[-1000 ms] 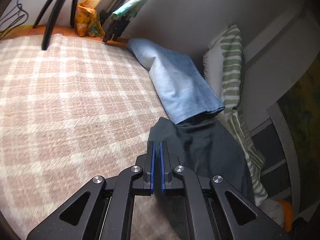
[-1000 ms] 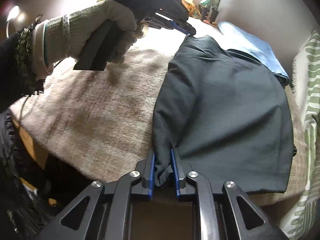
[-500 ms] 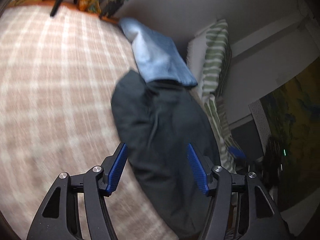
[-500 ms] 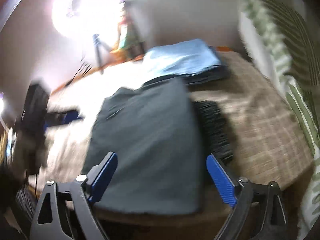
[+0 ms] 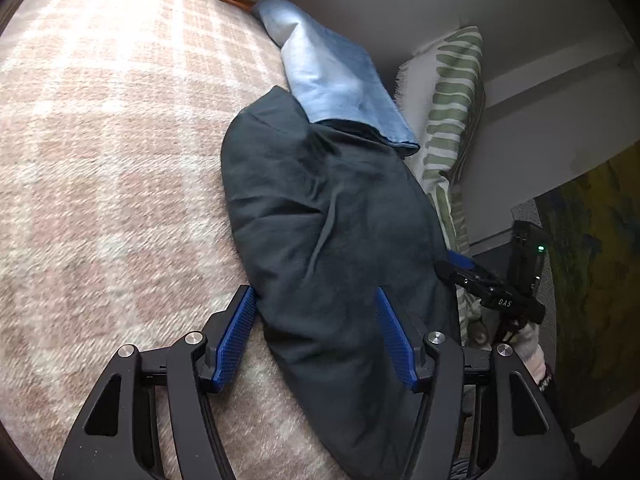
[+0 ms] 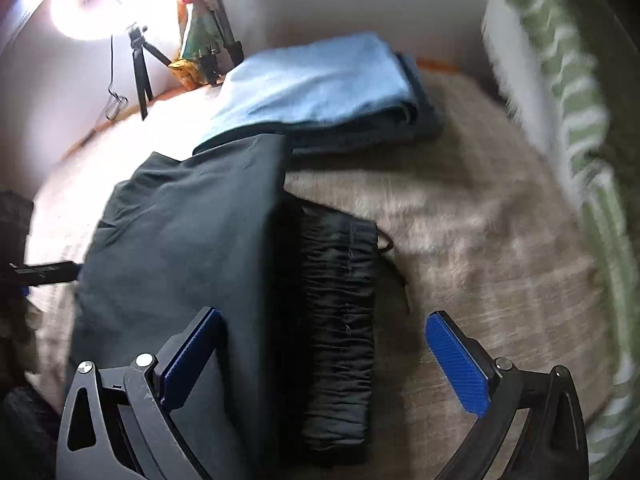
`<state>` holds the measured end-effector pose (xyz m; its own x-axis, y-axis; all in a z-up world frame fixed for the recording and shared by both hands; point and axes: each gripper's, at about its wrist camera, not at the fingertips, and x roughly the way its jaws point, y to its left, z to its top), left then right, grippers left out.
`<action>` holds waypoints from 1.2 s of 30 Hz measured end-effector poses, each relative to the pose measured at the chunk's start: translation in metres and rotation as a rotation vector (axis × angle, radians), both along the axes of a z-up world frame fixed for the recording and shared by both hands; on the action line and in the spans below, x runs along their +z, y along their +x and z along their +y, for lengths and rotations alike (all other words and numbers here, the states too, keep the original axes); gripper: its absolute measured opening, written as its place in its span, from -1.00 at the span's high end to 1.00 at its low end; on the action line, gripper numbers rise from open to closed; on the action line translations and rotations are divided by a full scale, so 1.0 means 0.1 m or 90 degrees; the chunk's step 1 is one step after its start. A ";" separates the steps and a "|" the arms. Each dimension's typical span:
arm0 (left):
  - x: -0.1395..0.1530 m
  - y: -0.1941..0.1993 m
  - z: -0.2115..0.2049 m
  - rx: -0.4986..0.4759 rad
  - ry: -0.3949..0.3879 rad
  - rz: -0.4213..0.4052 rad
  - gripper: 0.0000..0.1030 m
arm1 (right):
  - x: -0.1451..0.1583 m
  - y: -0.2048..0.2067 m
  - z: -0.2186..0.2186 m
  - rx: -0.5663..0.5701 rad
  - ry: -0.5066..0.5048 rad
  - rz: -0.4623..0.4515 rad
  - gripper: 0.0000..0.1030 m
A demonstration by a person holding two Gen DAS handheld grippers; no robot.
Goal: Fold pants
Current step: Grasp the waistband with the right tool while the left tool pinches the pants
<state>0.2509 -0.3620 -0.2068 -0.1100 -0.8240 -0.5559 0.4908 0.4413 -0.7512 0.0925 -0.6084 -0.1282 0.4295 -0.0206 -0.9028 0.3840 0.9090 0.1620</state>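
Observation:
The dark grey pants (image 5: 320, 220) lie folded on the plaid blanket (image 5: 100, 160). My left gripper (image 5: 316, 340) hovers open over their near end, its blue pads either side of the cloth and clear of it. In the right wrist view the pants (image 6: 180, 260) show their gathered black waistband (image 6: 340, 320) poking out from under the folded layer. My right gripper (image 6: 324, 360) straddles the fold edge and waistband, its jaws still opening wide and gripping nothing. It also shows at the pants' right edge (image 5: 488, 288).
A folded light blue garment (image 6: 316, 80) rests on a dark folded one (image 6: 360, 132) at the far end of the bed. A green striped pillow (image 5: 452, 120) lines the right side. A small tripod (image 6: 140, 64) and a bright lamp (image 6: 88, 4) stand behind.
Both grippers let go of the pants and opened. The right gripper swung across to the waistband side. The left gripper shifted to hover over the folded pants.

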 end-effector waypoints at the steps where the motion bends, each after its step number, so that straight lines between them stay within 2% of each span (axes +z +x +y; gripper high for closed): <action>1: 0.00 0.01 -0.02 -0.002 -0.003 0.004 -0.19 | -0.04 -0.01 -0.05 0.000 0.021 -0.004 -1.00; 5: 0.00 0.03 -0.05 -0.005 -0.011 0.021 -0.19 | -0.26 -0.10 -0.27 -0.015 0.163 -0.041 -1.00; 8: -0.01 0.05 -0.06 -0.006 -0.023 0.026 -0.17 | -0.28 -0.18 -0.29 -0.004 0.186 -0.087 -0.94; 10: -0.02 0.06 -0.07 0.001 -0.029 0.032 -0.14 | -0.28 -0.21 -0.28 0.004 0.212 -0.109 -0.68; 12: 0.00 0.06 -0.10 0.002 -0.031 0.032 -0.14 | -0.27 -0.23 -0.27 -0.004 0.217 -0.117 -0.51; 13: 0.01 0.05 -0.13 0.001 -0.031 0.030 -0.13 | -0.26 -0.23 -0.26 -0.003 0.214 -0.119 -0.31; 14: 0.01 0.05 -0.14 0.002 -0.031 0.026 -0.03 | -0.24 -0.25 -0.25 -0.007 0.204 -0.123 -0.15; 15: 0.02 0.04 -0.16 0.003 -0.031 0.021 0.07 | -0.21 -0.27 -0.24 -0.014 0.194 -0.127 0.22; 17: 0.03 0.01 -0.20 -0.002 -0.029 0.001 0.41 | -0.14 -0.32 -0.27 -0.026 0.199 -0.140 0.49; 18: 0.05 0.00 -0.21 -0.003 -0.028 -0.010 0.45 | -0.11 -0.34 -0.26 -0.027 0.201 -0.144 0.55; 21: 0.09 -0.04 -0.25 -0.013 -0.026 -0.044 0.63 | -0.05 -0.30 -0.13 -0.004 0.149 -0.122 0.58; 25: 0.17 -0.07 -0.24 -0.016 -0.028 -0.075 0.78 | -0.03 -0.25 -0.09 -0.013 0.137 -0.114 0.64; 30: 0.34 -0.11 -0.21 -0.030 -0.045 -0.123 0.84 | 0.23 -0.20 0.13 0.013 0.048 -0.112 0.68; 36: 0.51 -0.12 -0.16 -0.029 -0.080 -0.142 0.86 | 0.59 -0.12 0.33 0.041 -0.039 -0.125 0.71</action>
<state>0.2391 -0.3779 -0.1558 -0.0343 -0.8853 -0.4637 0.6677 0.3249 -0.6698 0.0806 -0.5756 -0.0696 0.5993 -0.0394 -0.7995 0.2907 0.9413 0.1715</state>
